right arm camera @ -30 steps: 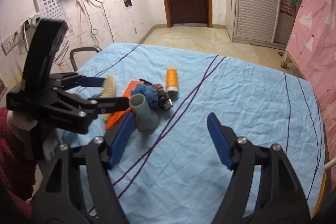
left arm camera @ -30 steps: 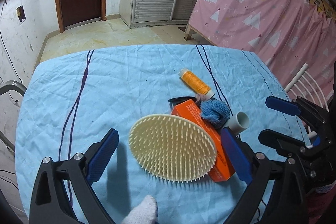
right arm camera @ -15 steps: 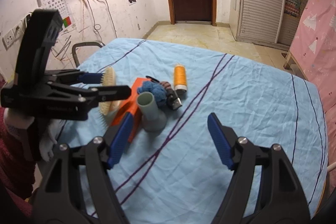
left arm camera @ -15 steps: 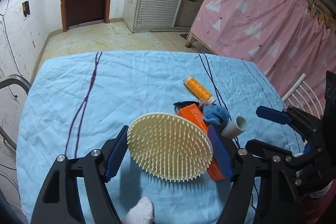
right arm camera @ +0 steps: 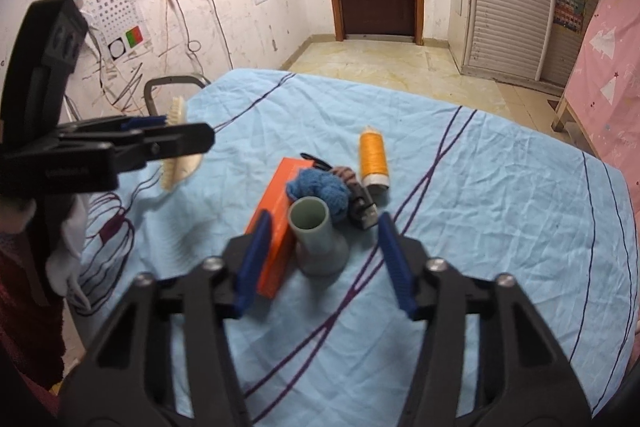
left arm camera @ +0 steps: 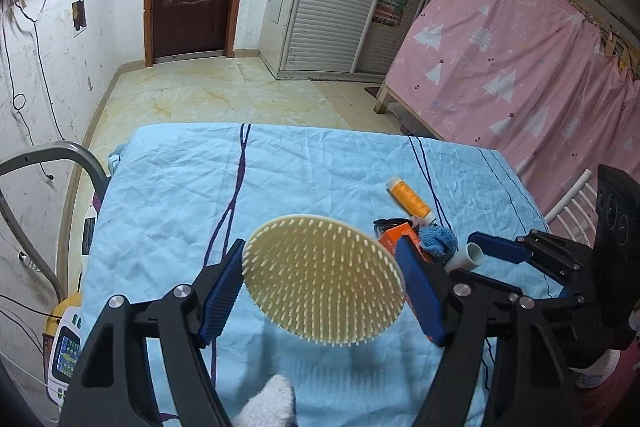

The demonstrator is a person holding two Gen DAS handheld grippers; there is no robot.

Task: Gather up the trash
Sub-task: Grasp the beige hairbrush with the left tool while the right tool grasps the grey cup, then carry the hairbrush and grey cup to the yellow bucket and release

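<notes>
Left gripper (left arm camera: pixel 322 291): clamped on the round cream brush (left arm camera: pixel 323 278) — 1 blue pad on each edge of the disc, bristles facing the camera. In the right wrist view the same gripper (right arm camera: pixel 172 137) holds the brush (right arm camera: pixel 178 155) lifted clear of the cloth at the left side of the table.
Right gripper (right arm camera: pixel 322 259): its jaws have just been closing. The grey pipe piece (right arm camera: pixel 318 235) stands between the pads, but a gap shows on each side, so nothing is gripped.
Table (right arm camera: pixel 500 211): covered by a light blue cloth with dark purple lines.
Pipe piece: upright on its wider end, open mouth up, just right of the orange box (right arm camera: pixel 276 223) and touching it. In the left wrist view it (left arm camera: pixel 468 255) shows at the right, partly behind the left gripper's right finger.
Orange box: lies flat, long side running near to far; the blue knitted ball (right arm camera: pixel 320 189) rests at its far right corner, just beyond the pipe piece.
Thread spool (right arm camera: pixel 374 157): orange, lying on its side, farthest of the pile, just right of the knitted ball.
Dark clip (right arm camera: pixel 362 209): small, between the spool and the pipe piece — details too small to tell.
Person: 1 white-gloved fingertip (left arm camera: pixel 268 405) shows at the near edge of the left wrist view.
</notes>
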